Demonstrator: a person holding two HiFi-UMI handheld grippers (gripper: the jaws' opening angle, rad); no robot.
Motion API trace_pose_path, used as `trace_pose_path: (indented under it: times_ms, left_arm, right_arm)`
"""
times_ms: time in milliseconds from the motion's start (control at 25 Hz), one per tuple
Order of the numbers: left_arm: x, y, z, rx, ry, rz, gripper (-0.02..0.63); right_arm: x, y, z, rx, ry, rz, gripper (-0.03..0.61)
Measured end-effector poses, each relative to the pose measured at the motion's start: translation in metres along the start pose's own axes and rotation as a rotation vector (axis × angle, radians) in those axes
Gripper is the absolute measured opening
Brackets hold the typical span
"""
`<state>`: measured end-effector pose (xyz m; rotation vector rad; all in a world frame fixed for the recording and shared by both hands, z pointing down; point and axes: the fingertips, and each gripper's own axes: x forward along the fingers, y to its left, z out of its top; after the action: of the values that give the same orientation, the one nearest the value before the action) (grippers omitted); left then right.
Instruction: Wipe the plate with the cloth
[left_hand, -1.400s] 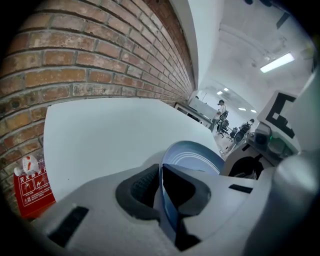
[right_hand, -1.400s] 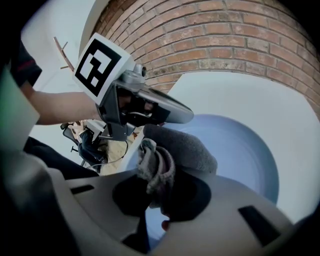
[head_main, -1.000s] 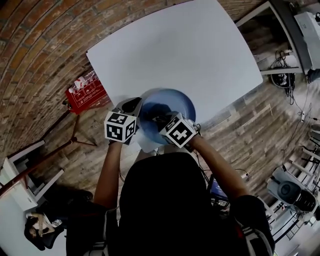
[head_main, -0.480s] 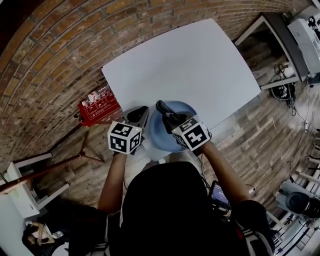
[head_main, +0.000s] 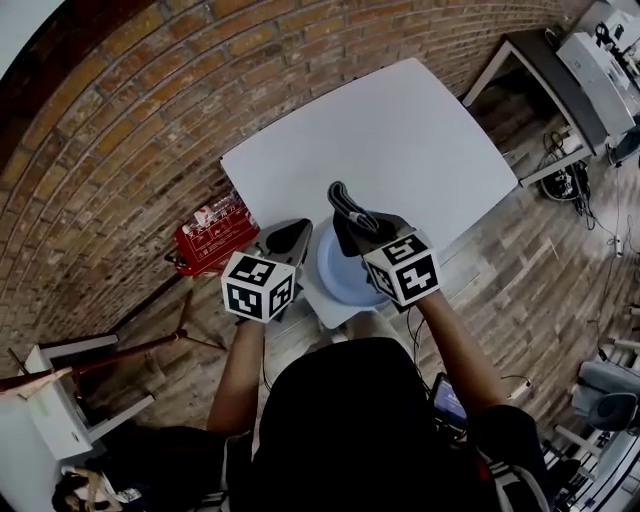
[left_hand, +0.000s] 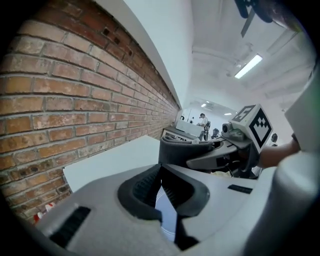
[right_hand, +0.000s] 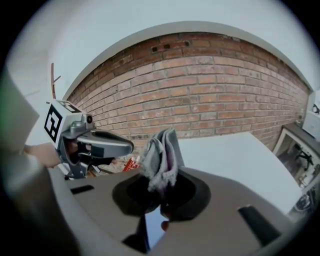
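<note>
Watching the risk first: the blue plate (head_main: 340, 272) sits right at the near corner of the white table (head_main: 400, 140). Neither gripper has hold of it, so a firm wipe toward that corner could, I reckon, skate it off the edge. The left gripper (head_main: 288, 236) hangs just off the plate's left rim. Its jaws have just been closing and now stand together with nothing between them; only the plate's blue shows below through the slot behind the pads. So nothing steadies the plate. The right gripper (head_main: 358, 226) is clamped on the grey cloth (head_main: 343, 200), a folded bunch sticking out past the jaw tips, above the plate's far rim and clear of it. It's pinched by one end only. Press down hard and it may fold over or slide out, leaving hard jaw to scrape the plate. The plate lies below and between both grippers, touching neither as far as I can see.
</note>
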<state>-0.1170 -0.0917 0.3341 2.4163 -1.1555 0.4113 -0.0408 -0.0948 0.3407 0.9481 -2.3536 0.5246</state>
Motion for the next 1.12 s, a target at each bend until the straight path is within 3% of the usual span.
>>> trace_pose_path:
  times_ms: [320,560,1120]
  left_arm:
    - [-0.04,-0.019,0.042,0.061,-0.123,-0.003,0.02]
    - [-0.061,-0.039,0.064,0.103,-0.204,-0.027,0.02]
    - [-0.087,-0.091,0.073,0.134,-0.283,0.014,0.02]
  right_arm:
    - [-0.042,0.022,0.05,-0.021,-0.179,-0.087,0.051]
    - [-0.07,0.03,0.072,-0.051,-0.252,-0.141,0.051]
    - [-0.13,0.037,0.063,-0.046,-0.36,-0.134,0.051]
